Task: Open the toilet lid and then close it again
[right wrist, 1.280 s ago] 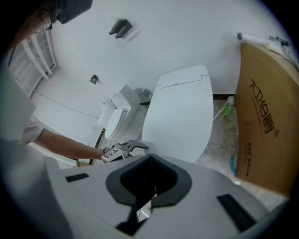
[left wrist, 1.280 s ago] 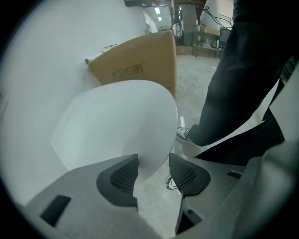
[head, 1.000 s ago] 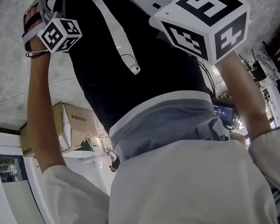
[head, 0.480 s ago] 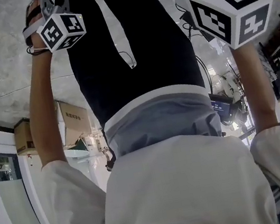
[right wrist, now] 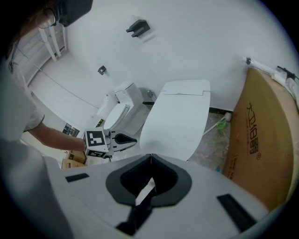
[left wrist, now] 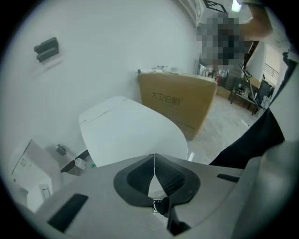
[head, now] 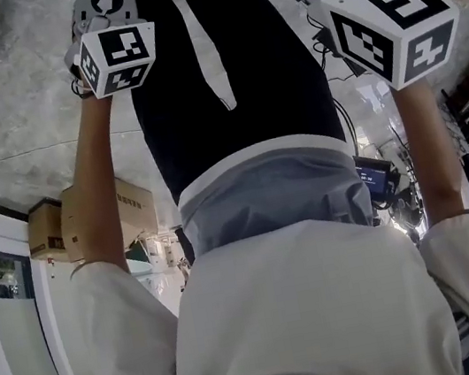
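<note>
Left gripper view | toilet lid (left wrist: 131,135) down | left gripper (left wrist: 153,156) jaws just closed, empty | right gripper (right wrist: 150,156) jaws together, empty

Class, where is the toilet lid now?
Centre of the right gripper view: toilet lid, with the cardboard box at its right and another toilet at its left.

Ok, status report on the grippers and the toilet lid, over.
Left gripper just closed, shut, empty. Right gripper shut, empty. Toilet lid down, neither gripper touching it. Cardboard box beside it, nothing in the way.
</note>
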### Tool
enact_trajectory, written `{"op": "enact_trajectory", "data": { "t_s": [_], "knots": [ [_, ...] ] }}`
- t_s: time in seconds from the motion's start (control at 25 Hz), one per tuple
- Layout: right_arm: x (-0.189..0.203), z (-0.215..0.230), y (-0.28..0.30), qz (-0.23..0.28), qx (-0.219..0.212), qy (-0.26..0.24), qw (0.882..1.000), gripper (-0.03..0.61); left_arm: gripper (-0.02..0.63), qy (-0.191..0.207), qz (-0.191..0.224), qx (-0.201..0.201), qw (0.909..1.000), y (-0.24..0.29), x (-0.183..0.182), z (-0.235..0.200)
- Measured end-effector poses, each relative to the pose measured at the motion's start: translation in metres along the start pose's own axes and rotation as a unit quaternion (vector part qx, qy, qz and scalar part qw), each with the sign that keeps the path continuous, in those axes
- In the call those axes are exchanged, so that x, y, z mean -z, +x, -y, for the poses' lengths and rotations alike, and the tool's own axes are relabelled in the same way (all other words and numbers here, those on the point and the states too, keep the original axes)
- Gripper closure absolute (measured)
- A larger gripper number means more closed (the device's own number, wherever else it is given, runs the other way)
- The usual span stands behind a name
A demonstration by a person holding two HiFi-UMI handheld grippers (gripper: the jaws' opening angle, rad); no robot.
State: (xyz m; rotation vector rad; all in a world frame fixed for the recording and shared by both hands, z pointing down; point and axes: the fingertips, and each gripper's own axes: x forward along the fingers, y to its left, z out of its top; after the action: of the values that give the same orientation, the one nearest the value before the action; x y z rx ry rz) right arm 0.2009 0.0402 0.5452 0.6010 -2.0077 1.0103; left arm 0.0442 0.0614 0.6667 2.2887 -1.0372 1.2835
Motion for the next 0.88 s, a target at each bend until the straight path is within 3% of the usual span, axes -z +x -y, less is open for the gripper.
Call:
{"op": "enact_trajectory", "data": {
  "t_s": [0.08,0.28,0.56,0.88],
  "knots": [
    [-0.004,-0.004,-0.006,0.007,0.001,0.002,1.000,0.568,0.603,-0.025,0.004,-0.002,0.9997,-0.010,-0.005,-0.002],
    [-0.024,-0.026,-0.019,0.036,0.004,0.002,0.999,0.568,0.604,-0.019,0.020,-0.011,0.9996,-0.049,-0.018,-0.011],
    [-0.058,-0.038,-0.048,0.111,0.026,0.011,0.993,0.568,0.604,-0.048,0.052,-0.029,0.9971,-0.087,-0.053,-0.025],
    [-0.083,-0.067,-0.083,0.144,0.040,-0.006,0.989,0.568,0.604,-0.086,0.083,-0.057,0.9912,-0.141,-0.089,-0.050]
  ]
}}
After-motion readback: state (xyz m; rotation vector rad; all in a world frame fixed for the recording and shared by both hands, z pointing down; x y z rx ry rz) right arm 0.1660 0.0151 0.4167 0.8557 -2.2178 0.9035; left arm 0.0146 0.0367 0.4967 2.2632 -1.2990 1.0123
